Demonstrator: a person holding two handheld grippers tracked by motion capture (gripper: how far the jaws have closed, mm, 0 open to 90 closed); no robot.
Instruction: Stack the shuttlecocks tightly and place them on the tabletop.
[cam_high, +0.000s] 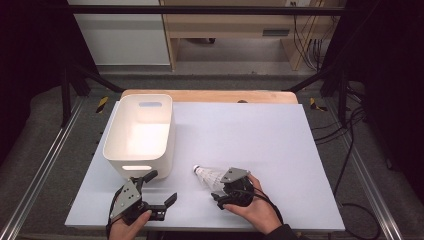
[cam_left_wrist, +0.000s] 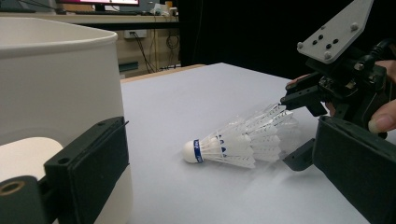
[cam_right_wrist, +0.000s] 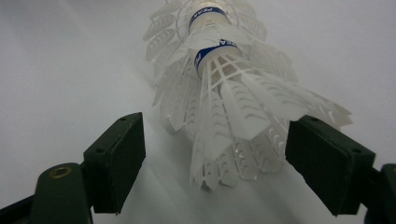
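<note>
Lying on its side near the table's (cam_high: 280, 135) front edge, shuttlecock (cam_high: 207, 175) | right gripper (cam_high: 218, 196) spread wide around the feather skirt, pads not touching | left gripper (cam_high: 162, 187) released, empty, by the white bin (cam_high: 112, 145), front-left

Black grippers (cam_high: 150, 192), grey three-cornered plates, black cables, dark sleeve (cam_high: 282, 232)
</note>
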